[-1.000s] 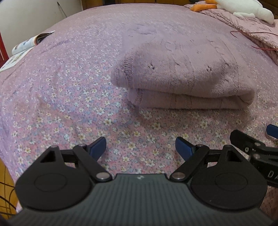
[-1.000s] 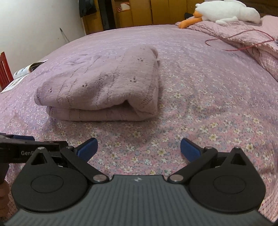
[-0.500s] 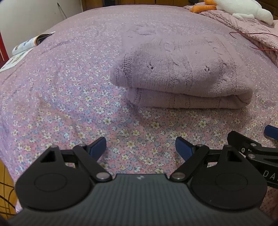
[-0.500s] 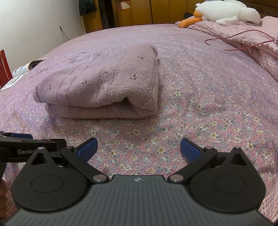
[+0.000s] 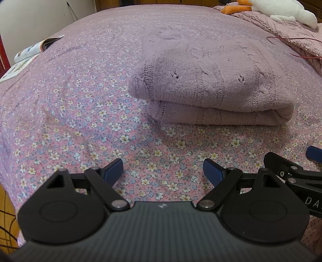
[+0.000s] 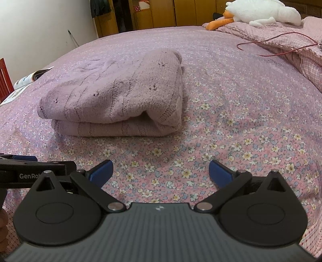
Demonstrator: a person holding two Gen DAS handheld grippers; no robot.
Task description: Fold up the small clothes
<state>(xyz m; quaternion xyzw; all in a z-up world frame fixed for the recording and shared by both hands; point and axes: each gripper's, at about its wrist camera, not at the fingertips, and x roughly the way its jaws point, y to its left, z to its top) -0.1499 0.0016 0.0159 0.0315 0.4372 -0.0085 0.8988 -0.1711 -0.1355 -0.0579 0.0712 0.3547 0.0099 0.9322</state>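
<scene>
A mauve knitted sweater [image 5: 209, 80] lies folded in a neat stack on the flowered bedsheet [image 5: 80, 112]; it also shows in the right wrist view [image 6: 120, 100]. My left gripper [image 5: 163, 171] is open and empty, low over the sheet in front of the sweater, apart from it. My right gripper [image 6: 160, 171] is open and empty, also in front of the sweater. Each gripper shows at the edge of the other's view, the right one [image 5: 297, 169] and the left one [image 6: 30, 167].
A magazine [image 5: 32, 50] lies at the bed's far left edge. A white plush toy [image 6: 261, 12] and a red cable [image 6: 281, 42] lie on a quilt [image 6: 291, 38] at the back right. Wooden cabinets [image 6: 157, 16] stand behind the bed.
Both grippers have drawn back slightly and tilted; the sweater sits a little lower in both views. Both stay open. The sweater itself has not moved.
</scene>
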